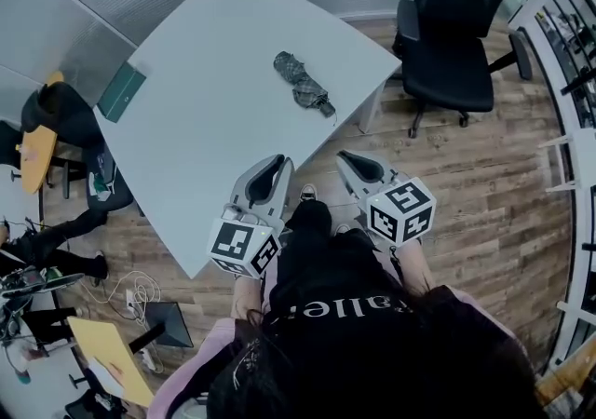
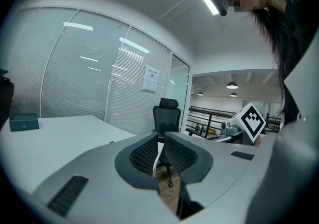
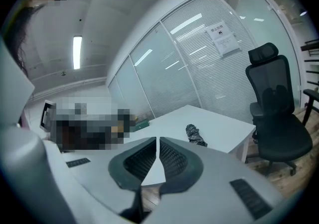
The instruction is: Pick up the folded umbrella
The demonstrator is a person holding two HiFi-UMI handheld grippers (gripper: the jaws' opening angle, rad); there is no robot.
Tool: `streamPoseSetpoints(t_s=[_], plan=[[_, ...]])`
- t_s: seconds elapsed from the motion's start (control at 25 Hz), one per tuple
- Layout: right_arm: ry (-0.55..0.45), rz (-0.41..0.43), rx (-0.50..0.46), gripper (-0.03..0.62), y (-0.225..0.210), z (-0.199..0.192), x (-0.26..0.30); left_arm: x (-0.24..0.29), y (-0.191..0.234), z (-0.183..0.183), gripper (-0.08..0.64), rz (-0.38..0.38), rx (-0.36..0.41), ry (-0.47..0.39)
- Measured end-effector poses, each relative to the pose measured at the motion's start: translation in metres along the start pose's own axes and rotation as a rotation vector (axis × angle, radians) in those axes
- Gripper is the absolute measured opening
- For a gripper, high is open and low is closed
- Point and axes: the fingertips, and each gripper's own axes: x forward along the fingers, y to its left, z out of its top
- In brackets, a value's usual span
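Note:
The folded umbrella (image 1: 302, 82), dark with a mottled grey pattern, lies on the white table (image 1: 205, 128) near its right edge. It also shows in the right gripper view as the umbrella (image 3: 195, 135), ahead and slightly right of the jaws. My left gripper (image 1: 276, 164) hovers over the table's near corner, shut and empty. My right gripper (image 1: 346, 158) is beside that corner over the floor, shut with nothing in it. Both point toward the table, well short of the umbrella. In their own views the left gripper (image 2: 161, 143) and right gripper (image 3: 157, 141) show jaws closed together.
A green box (image 1: 122, 91) lies at the table's left edge. A black office chair (image 1: 452, 26) stands right of the table on the wood floor. People sit at desks on the left, with cables on the floor (image 1: 135, 296). Glass walls with blinds stand behind the table.

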Motion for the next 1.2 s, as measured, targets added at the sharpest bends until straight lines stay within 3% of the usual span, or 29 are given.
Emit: streamPoseSetpoints(t_s=[0.44,1.0,1.2], plan=[[0.054,-0.013,0.011,0.032,-0.028,0.019,0.073,0.033,0.064,0.018,0.057,0.004,0.009,0.002],[0.245,-0.045,-0.153,0.035,-0.096,0.017,0.196,0.048,0.136,0.016,0.057,0.044,-0.06,-0.001],[0.376,-0.061,-0.17,0.117,-0.129,-0.008,0.24,0.045,0.153,0.01,0.057,0.068,-0.081,-0.002]])
